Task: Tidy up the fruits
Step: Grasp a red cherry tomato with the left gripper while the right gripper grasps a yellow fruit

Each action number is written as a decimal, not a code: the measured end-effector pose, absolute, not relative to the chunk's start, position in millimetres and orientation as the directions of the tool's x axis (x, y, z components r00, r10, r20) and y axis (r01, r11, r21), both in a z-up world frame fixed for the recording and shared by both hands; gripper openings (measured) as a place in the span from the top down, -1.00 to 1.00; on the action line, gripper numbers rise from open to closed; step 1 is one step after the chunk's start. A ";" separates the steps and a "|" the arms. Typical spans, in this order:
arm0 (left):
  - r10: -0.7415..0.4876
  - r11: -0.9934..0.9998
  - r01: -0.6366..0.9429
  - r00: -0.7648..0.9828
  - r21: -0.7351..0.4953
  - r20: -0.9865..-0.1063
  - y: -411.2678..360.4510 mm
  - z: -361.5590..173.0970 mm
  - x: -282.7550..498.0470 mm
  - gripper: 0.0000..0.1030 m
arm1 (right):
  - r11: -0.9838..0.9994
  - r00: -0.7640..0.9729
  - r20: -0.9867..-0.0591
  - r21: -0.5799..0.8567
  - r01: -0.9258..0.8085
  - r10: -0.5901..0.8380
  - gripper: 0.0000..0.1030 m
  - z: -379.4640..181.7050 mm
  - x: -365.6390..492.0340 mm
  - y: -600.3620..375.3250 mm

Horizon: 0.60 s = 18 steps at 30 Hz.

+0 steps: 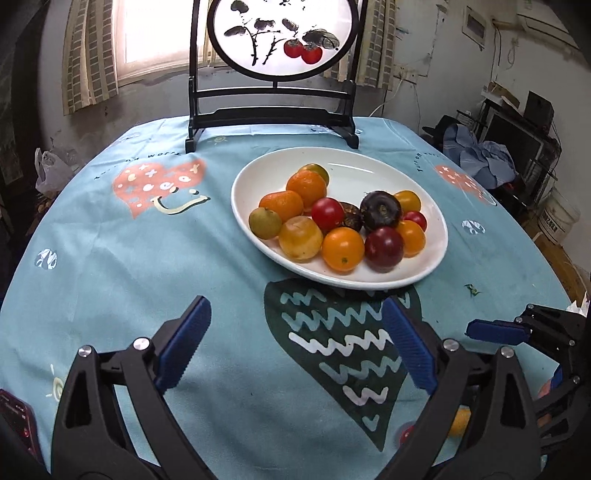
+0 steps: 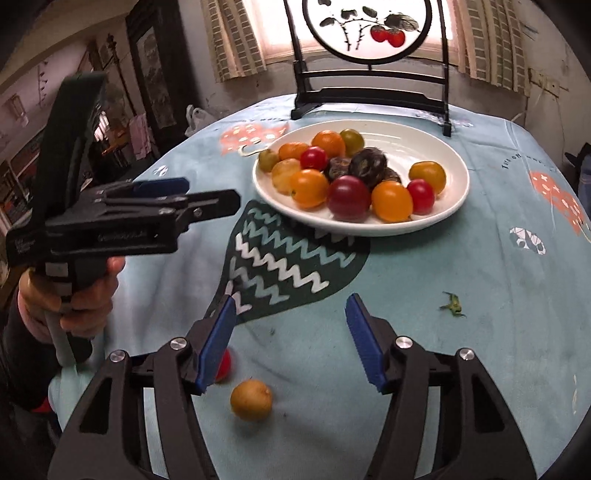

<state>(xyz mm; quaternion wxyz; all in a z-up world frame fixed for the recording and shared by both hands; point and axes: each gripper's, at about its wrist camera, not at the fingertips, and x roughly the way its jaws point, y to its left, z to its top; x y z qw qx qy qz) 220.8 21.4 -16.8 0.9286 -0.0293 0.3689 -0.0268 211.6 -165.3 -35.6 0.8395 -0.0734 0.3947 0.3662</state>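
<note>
Here, plate point(image 2: 458, 192) mid-table — bare cloth point(image 2: 461, 350) around, both tools empty, agape.

Left wrist: looking down-forward over tablecloth point(image 1: 147, 266), near.
Right wrist: facing likewise, from the right.
Shared: plate point(image 1: 347, 162) point(image 2: 436, 136), painted screen point(image 1: 284, 33) point(image 2: 369, 29).
</note>
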 end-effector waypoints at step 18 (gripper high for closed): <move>-0.002 1.000 0.000 0.731 -0.003 -0.683 22.8 -21.4 220.6 -0.91 | 0.631 0.343 -0.759 0.114 -0.767 0.553 -0.22 -44.5 181.4 -158.4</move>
